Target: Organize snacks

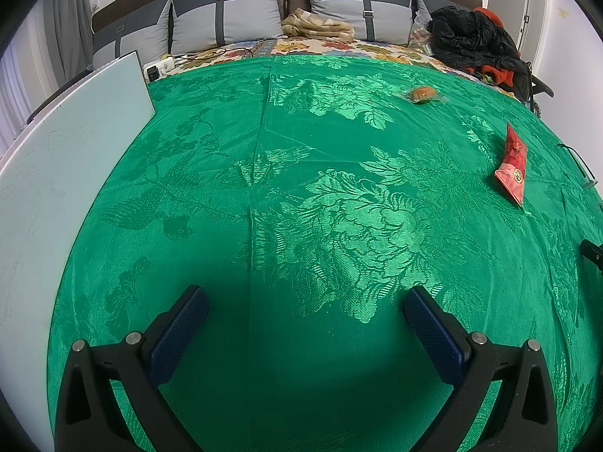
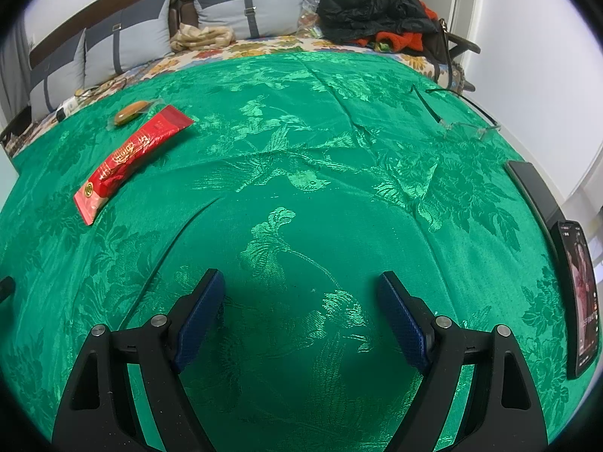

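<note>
Right wrist: one red packet (image 2: pixel 128 162), one wrapped bun (image 2: pixel 130 112); both grippers (image 2: pixel 301 293) (image 1: pixel 305 309) released, empty

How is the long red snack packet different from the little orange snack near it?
The red packet is long, flat and printed, so its contents stay hidden; the orange snack is small, rounded and shows through clear wrap. The red packet lies nearer the grippers, the orange snack farther back. Both lie untouched on the green cloth.

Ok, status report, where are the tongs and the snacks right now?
Left tongs open, empty. Right tongs open, empty. Red packet and wrapped bun untouched on green cloth. Glasses, phone off right, path clear.
</note>
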Action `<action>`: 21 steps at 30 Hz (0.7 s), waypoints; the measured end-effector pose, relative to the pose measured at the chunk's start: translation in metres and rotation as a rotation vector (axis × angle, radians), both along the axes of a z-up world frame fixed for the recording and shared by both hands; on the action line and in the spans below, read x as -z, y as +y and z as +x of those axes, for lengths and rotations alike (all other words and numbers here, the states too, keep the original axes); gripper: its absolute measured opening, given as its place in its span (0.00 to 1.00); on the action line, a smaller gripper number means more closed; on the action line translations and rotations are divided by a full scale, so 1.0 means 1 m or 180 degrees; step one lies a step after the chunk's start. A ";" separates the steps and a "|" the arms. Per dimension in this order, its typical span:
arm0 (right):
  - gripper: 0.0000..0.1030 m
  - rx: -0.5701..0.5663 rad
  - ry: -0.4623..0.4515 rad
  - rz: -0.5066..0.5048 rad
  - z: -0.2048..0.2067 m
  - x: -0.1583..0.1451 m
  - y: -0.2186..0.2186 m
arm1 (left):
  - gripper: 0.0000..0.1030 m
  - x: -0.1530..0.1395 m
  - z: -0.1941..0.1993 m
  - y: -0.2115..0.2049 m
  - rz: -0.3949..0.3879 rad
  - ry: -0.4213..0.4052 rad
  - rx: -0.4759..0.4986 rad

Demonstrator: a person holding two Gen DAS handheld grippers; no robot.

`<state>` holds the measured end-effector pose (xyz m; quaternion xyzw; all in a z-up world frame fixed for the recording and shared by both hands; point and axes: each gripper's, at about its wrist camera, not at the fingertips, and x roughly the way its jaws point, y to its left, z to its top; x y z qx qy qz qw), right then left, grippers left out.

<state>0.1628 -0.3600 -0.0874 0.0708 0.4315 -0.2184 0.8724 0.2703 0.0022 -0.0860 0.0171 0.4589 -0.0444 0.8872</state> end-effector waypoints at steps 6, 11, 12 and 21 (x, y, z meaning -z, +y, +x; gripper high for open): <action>0.83 0.0002 -0.0003 0.0006 0.000 0.000 0.000 | 1.00 0.000 0.001 0.000 0.0004 0.0003 -0.0006; 0.83 0.0003 -0.0006 0.0014 0.000 0.000 0.001 | 1.00 -0.002 0.007 -0.002 0.0026 0.0113 0.0021; 0.83 0.0003 -0.0005 0.0014 0.000 0.000 0.001 | 1.00 -0.003 0.016 -0.004 0.0043 0.0225 0.0057; 0.83 0.0004 -0.0011 0.0023 0.000 0.000 0.001 | 0.99 -0.056 0.114 -0.063 0.0020 0.0214 0.0700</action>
